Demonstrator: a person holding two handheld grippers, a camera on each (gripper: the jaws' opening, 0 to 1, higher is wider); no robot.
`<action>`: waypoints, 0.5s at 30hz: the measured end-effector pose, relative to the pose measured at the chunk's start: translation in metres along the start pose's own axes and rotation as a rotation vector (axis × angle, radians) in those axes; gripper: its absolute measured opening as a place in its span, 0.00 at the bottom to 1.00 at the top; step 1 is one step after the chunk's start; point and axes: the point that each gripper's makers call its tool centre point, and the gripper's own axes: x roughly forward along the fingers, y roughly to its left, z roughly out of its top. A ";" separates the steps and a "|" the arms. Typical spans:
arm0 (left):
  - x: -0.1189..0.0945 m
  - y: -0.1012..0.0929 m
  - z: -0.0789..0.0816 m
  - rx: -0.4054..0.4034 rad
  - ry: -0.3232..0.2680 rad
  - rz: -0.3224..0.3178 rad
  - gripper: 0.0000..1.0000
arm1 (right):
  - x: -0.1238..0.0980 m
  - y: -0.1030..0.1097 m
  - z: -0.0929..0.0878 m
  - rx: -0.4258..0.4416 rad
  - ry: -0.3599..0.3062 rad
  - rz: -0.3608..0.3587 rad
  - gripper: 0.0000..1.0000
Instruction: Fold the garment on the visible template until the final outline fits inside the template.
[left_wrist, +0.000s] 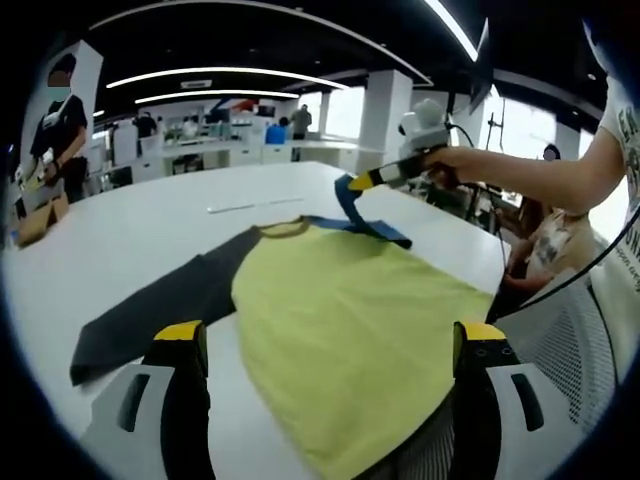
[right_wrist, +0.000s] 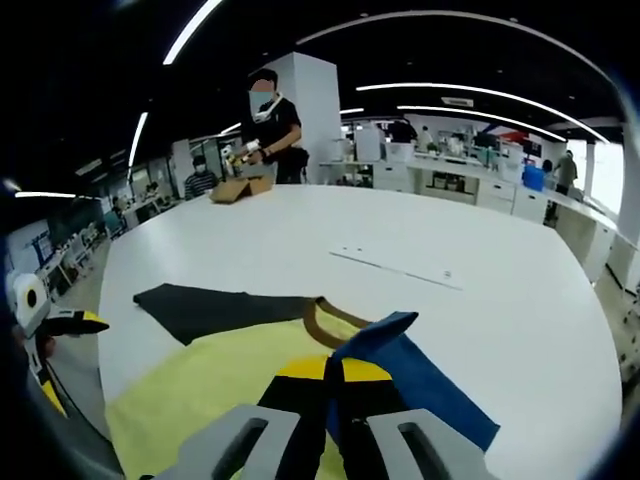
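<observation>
A yellow T-shirt (left_wrist: 350, 330) lies flat on the white table (left_wrist: 150, 220), its brown collar (left_wrist: 285, 229) towards the far side. Its dark grey sleeve (left_wrist: 160, 315) is spread out to the left. The blue sleeve (left_wrist: 350, 205) is lifted off the table, with my right gripper (left_wrist: 352, 183) shut on its end, held by a hand coming in from the right. My left gripper (left_wrist: 330, 335) hovers open over the shirt's near hem, holding nothing. In the right gripper view my right gripper (right_wrist: 333, 372) pinches the blue sleeve (right_wrist: 420, 380) above the yellow body (right_wrist: 210, 385).
A thin pale line (right_wrist: 395, 268) marks the table beyond the shirt. A person (right_wrist: 270, 130) stands at the far end by a cardboard box (right_wrist: 240, 188). A mesh chair (left_wrist: 570, 330) sits at the table's right edge. My left gripper (right_wrist: 75, 322) shows at the left.
</observation>
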 end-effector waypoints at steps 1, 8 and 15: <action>0.000 0.000 0.000 0.001 0.002 -0.001 0.99 | 0.001 0.001 0.000 0.000 0.001 0.002 0.00; 0.001 0.000 -0.001 -0.002 0.002 -0.002 0.99 | 0.012 0.012 0.002 -0.012 0.015 0.025 0.00; 0.000 0.001 -0.003 -0.006 0.005 0.000 0.99 | 0.020 0.024 0.005 -0.023 0.020 0.049 0.00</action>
